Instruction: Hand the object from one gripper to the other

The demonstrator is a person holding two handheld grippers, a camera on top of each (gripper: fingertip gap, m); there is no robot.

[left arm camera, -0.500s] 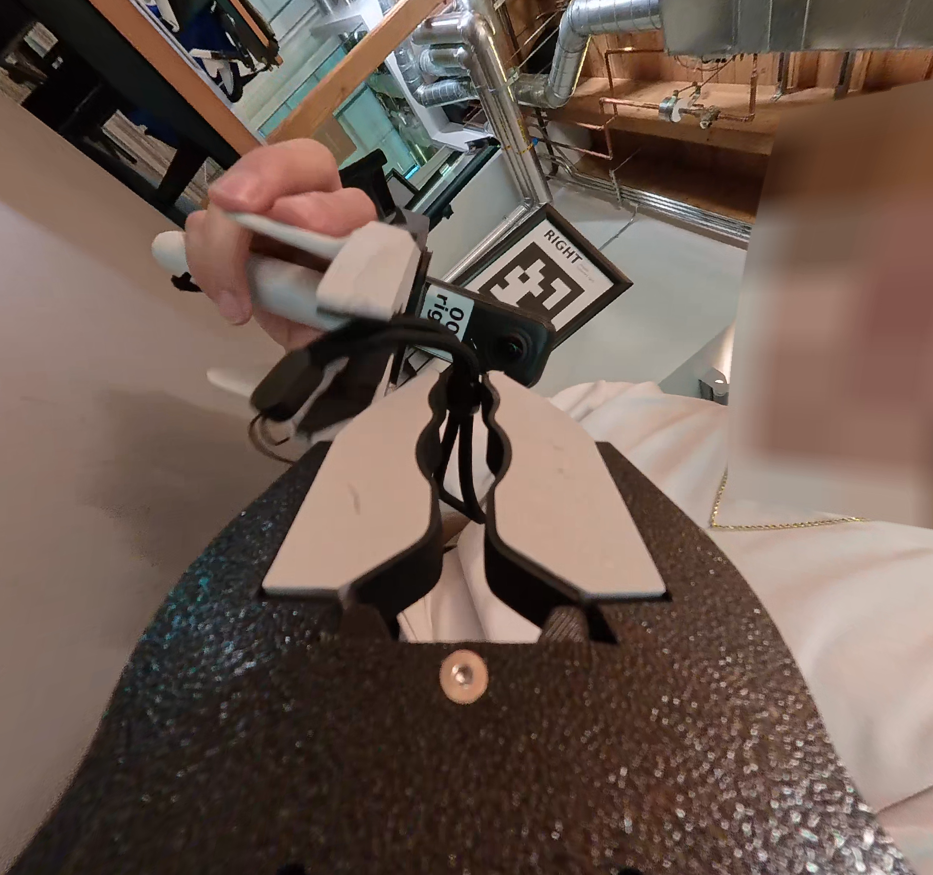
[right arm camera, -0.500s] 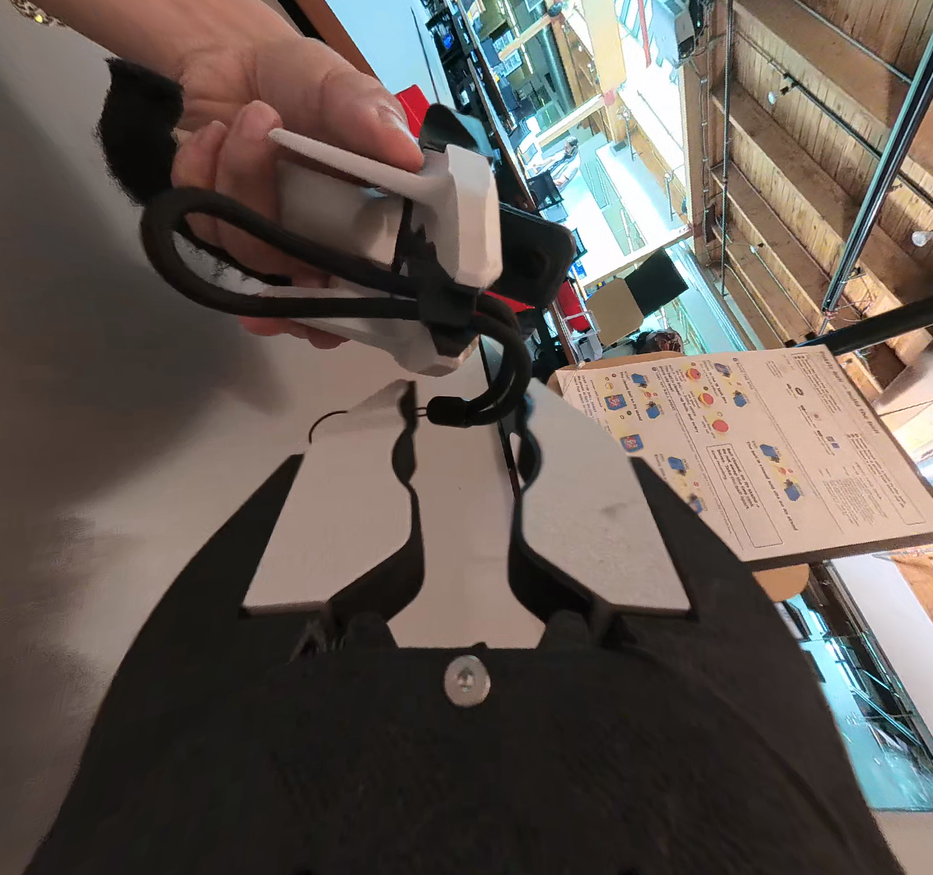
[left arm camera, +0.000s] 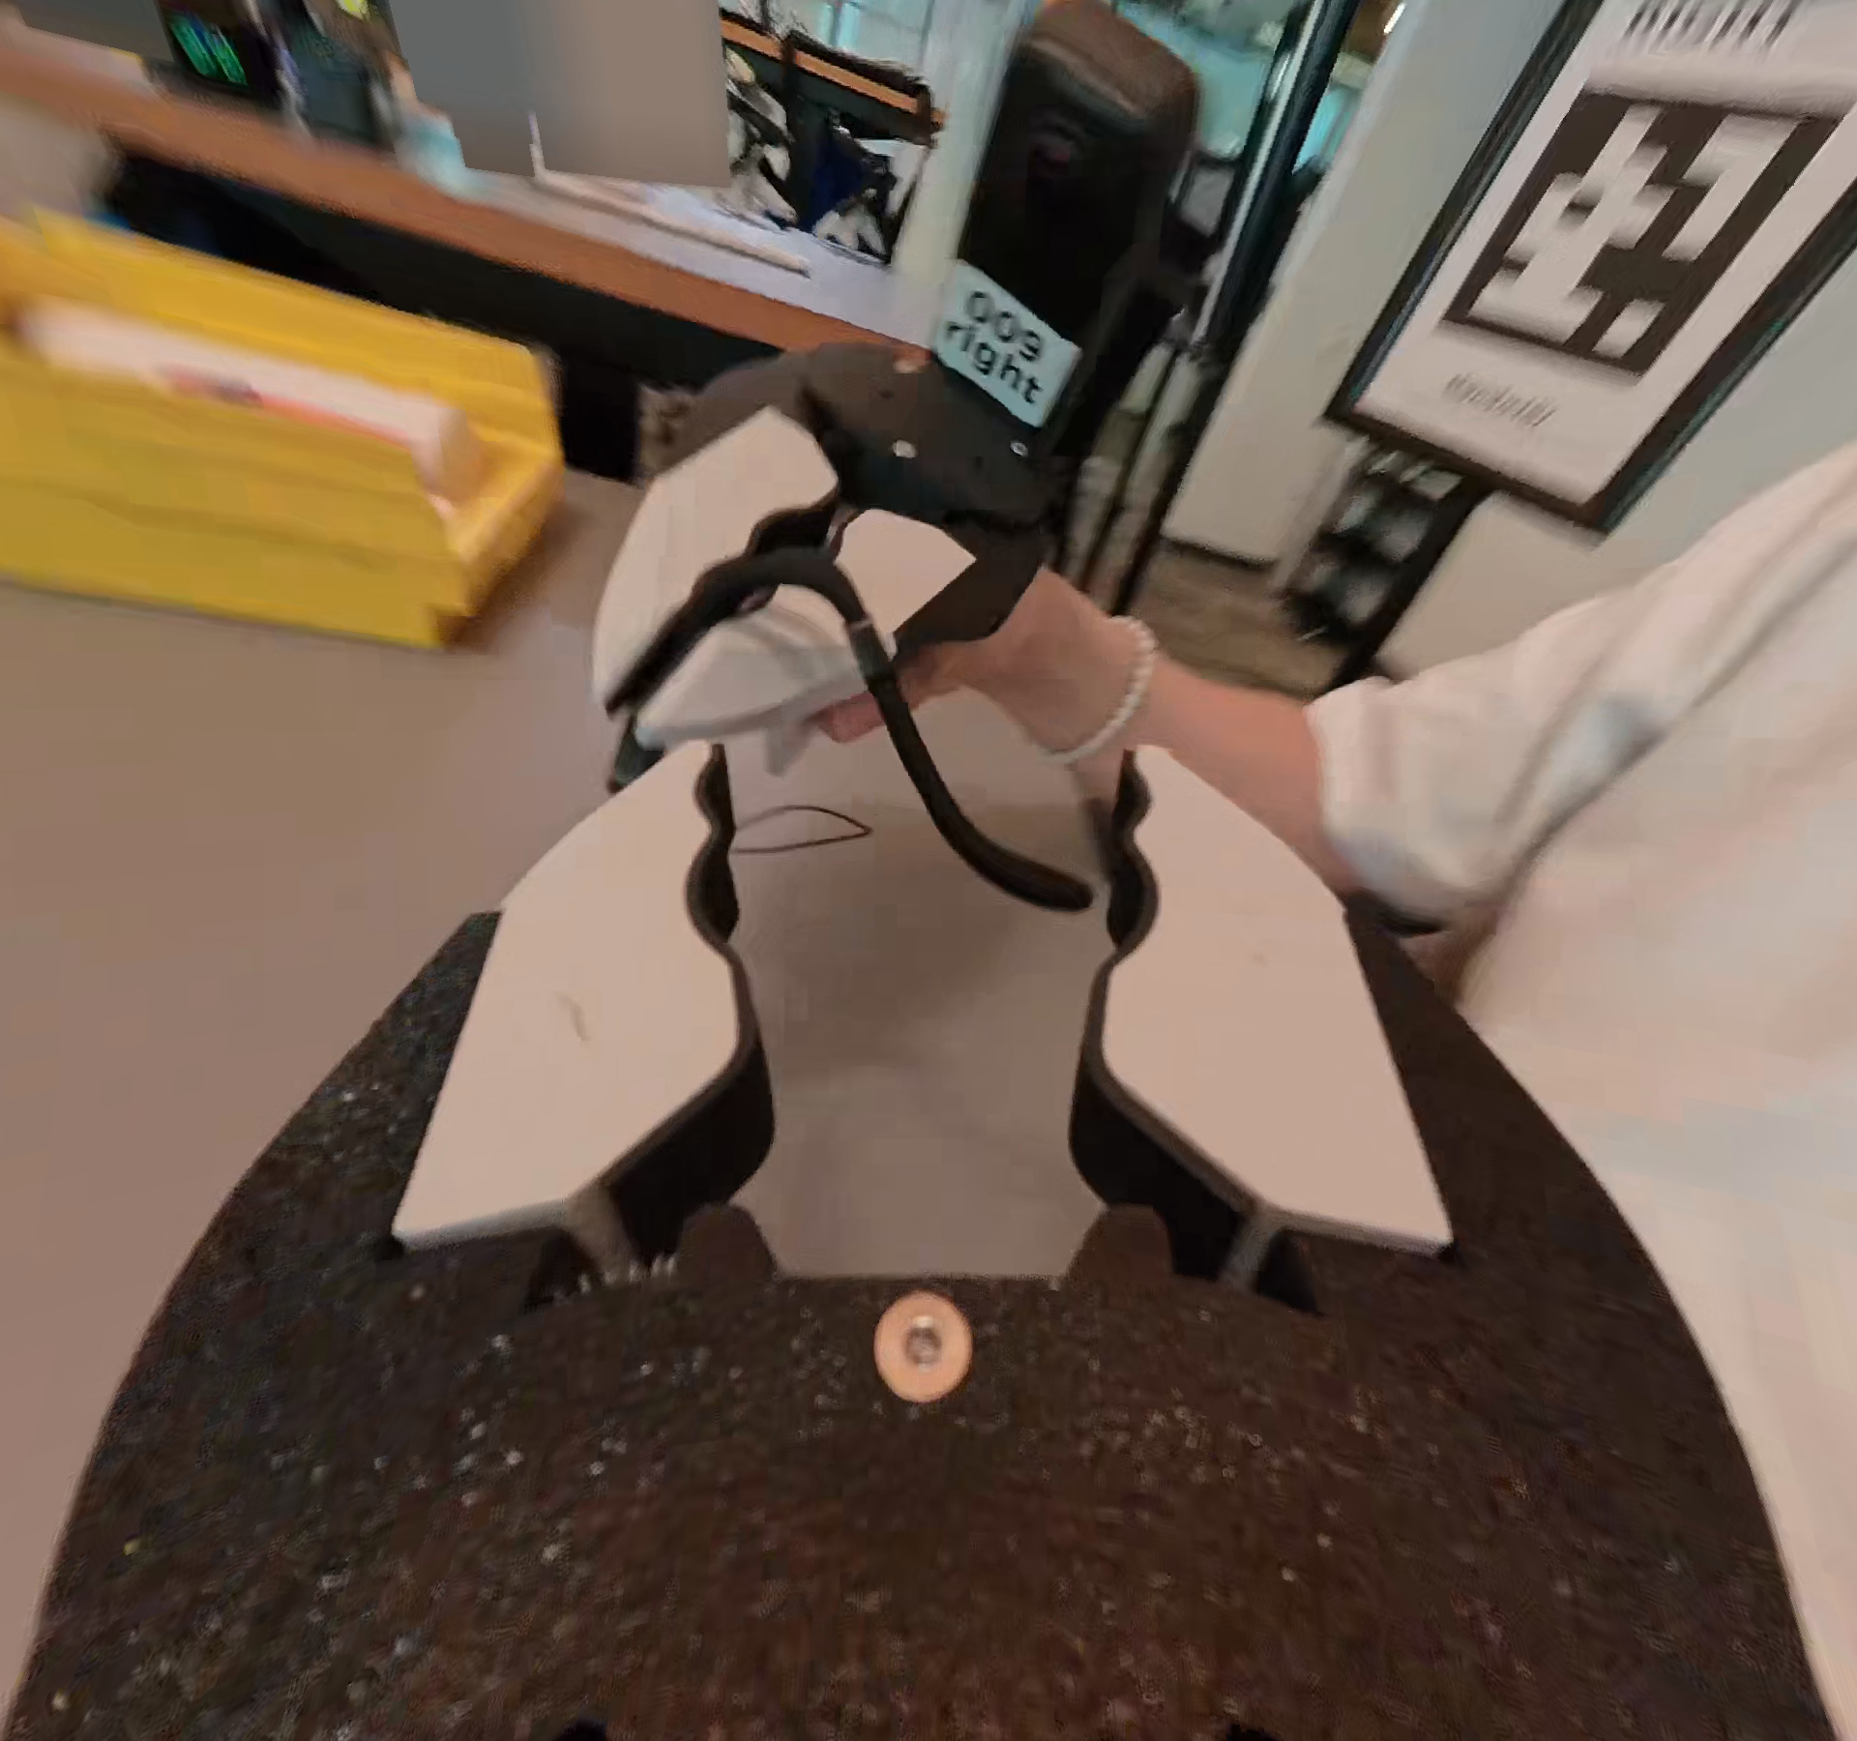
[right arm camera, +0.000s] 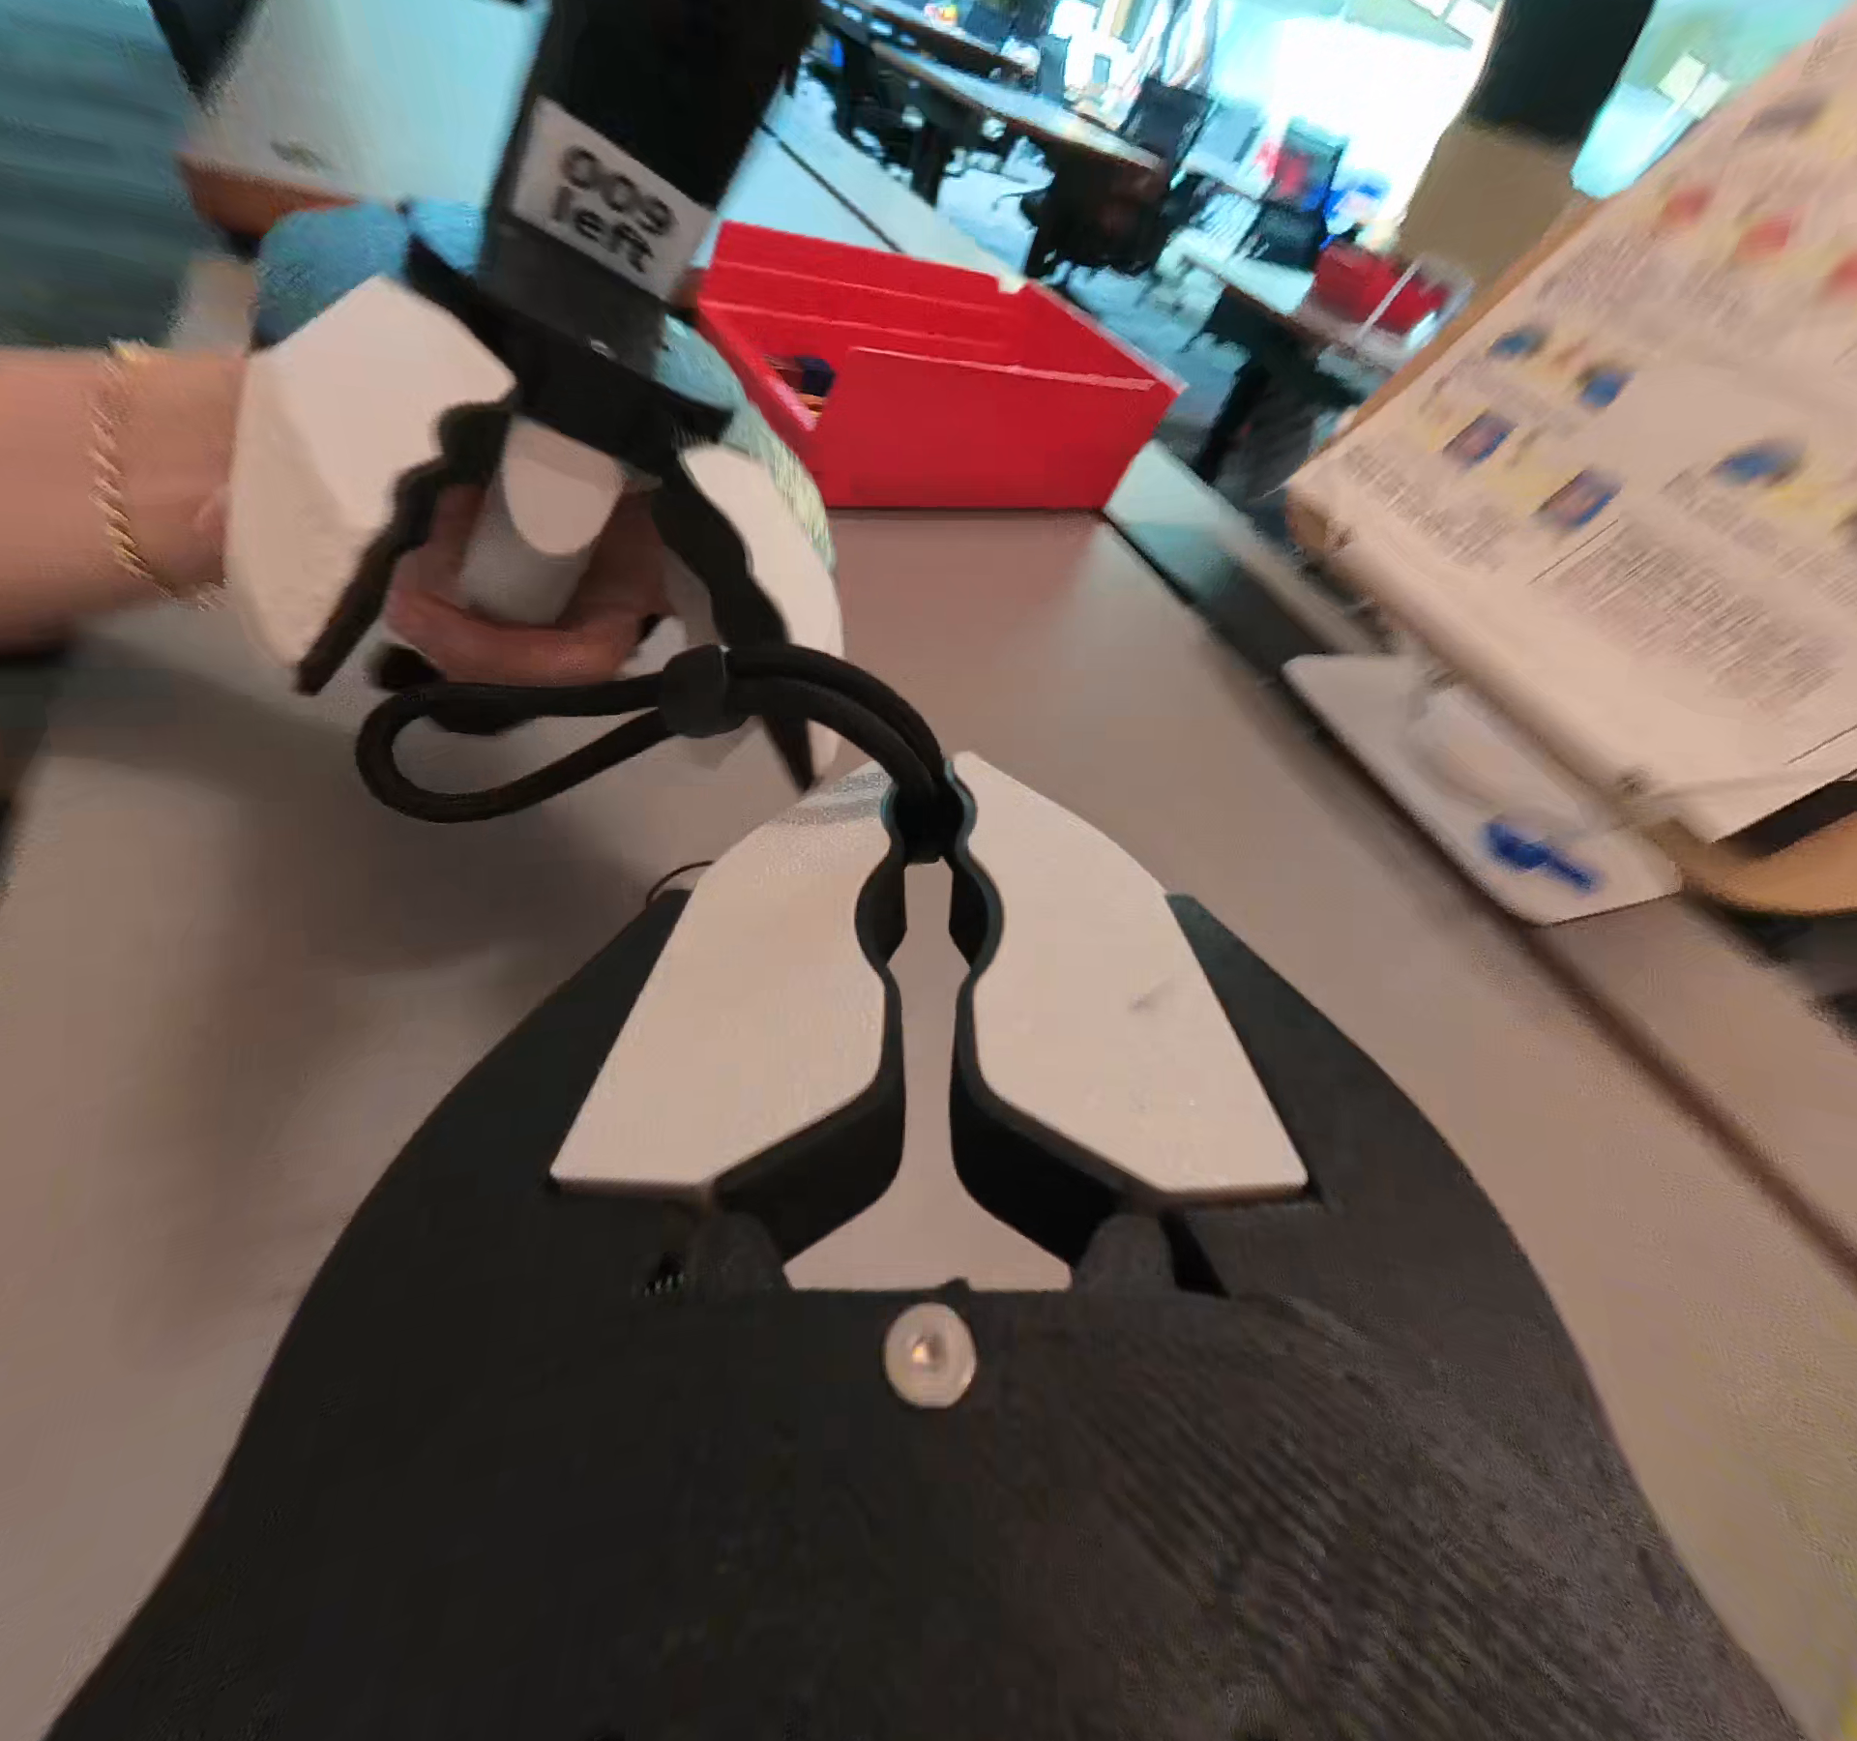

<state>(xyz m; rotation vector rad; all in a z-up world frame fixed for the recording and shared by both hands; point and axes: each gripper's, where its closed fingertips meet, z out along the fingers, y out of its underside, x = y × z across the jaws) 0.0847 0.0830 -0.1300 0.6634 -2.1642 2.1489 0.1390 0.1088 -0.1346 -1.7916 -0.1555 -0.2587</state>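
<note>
The object is a black cord loop with a bead. My right gripper is shut on one end of it, pinched at the fingertips. The rest of the loop hangs out to the left, under my left gripper, whose jaws stand apart around it without touching. In the left wrist view my left gripper is wide open and empty. The right gripper faces it just ahead. The cord dangles from it down between my left fingertips. Both grippers are above the grey table.
A yellow bin stands on the table to the far left. A red bin stands behind the left gripper. An instruction sheet on a white stand is at the right. A thin wire loop lies on the table.
The left gripper has opened and let go of the cord. The right gripper has shut on it. Both grippers have swung round, so the views now show the table upright.
</note>
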